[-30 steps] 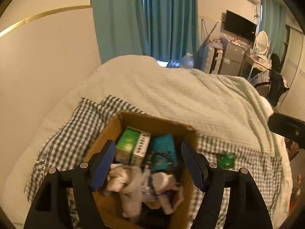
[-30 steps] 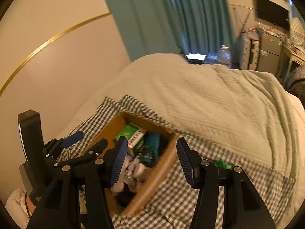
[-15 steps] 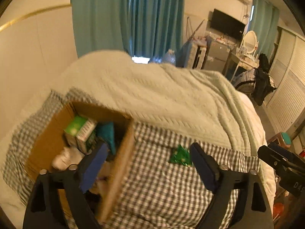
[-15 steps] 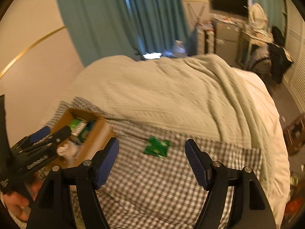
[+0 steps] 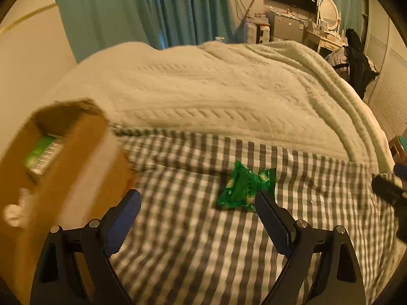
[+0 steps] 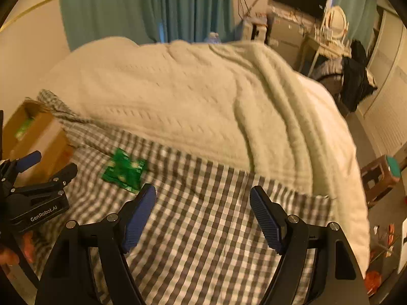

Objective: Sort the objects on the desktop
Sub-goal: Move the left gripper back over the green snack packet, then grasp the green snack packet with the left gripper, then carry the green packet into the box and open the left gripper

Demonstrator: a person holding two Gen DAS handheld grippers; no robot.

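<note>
A: Nearest, the left claw (image 5: 197,207) stands wide apart with nothing in it. Why so wide?

B: I judge it prepares for the green packet (image 5: 245,189), which lies flat on the checked sheet (image 5: 193,249), just beyond its right pad.

A: And the right claw (image 6: 202,203)?

B: Its jaws are opening, also empty; the packet lies left of it.

A: Where should the packet go?

B: Probably into the cardboard box (image 5: 76,167), left of the packet, where other items already lie. Behind the packet, the cream blanket (image 5: 216,89) covers the bed.

One green packet (image 5: 245,189), one cardboard box (image 5: 76,157), perhaps half full.
</note>
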